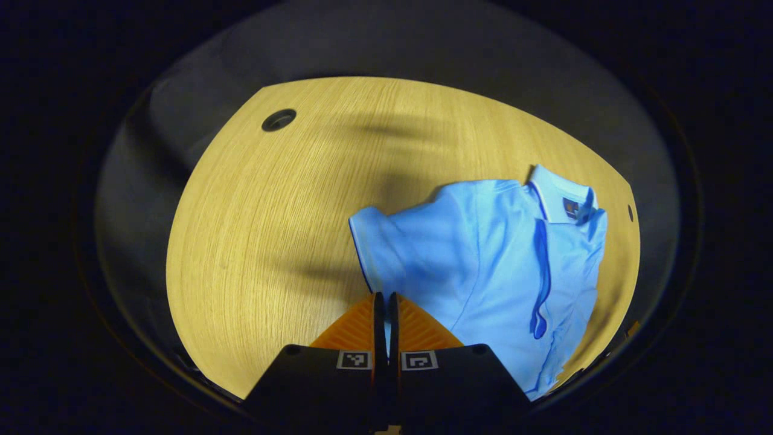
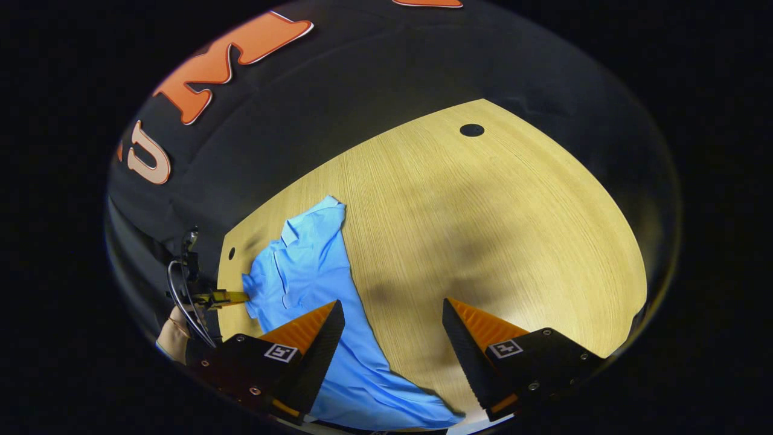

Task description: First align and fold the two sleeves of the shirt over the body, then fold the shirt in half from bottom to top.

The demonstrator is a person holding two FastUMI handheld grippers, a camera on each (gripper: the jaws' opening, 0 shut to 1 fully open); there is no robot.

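A light blue polo shirt [image 1: 483, 254] lies front up on the wooden table [image 1: 259, 229], collar [image 1: 561, 193] toward the far edge. Its near short sleeve [image 1: 377, 241] sticks out toward my left gripper [image 1: 384, 299], which is shut, with a sliver of blue fabric pinched between its fingers. In the right gripper view the shirt [image 2: 314, 266] lies at the left, and the left gripper [image 2: 241, 297] grips its sleeve edge. My right gripper [image 2: 389, 311] hovers open above the table, one finger [image 2: 314, 329] over the shirt's body and the other finger [image 2: 471, 329] over bare wood.
The table [image 2: 483, 229] has a round cable hole [image 1: 278, 119] at a far corner, also seen in the right gripper view [image 2: 471, 129], and a small hole [image 1: 630, 212] past the collar. A hand [image 2: 172, 338] holds the left gripper. Black cloth walls surround the table.
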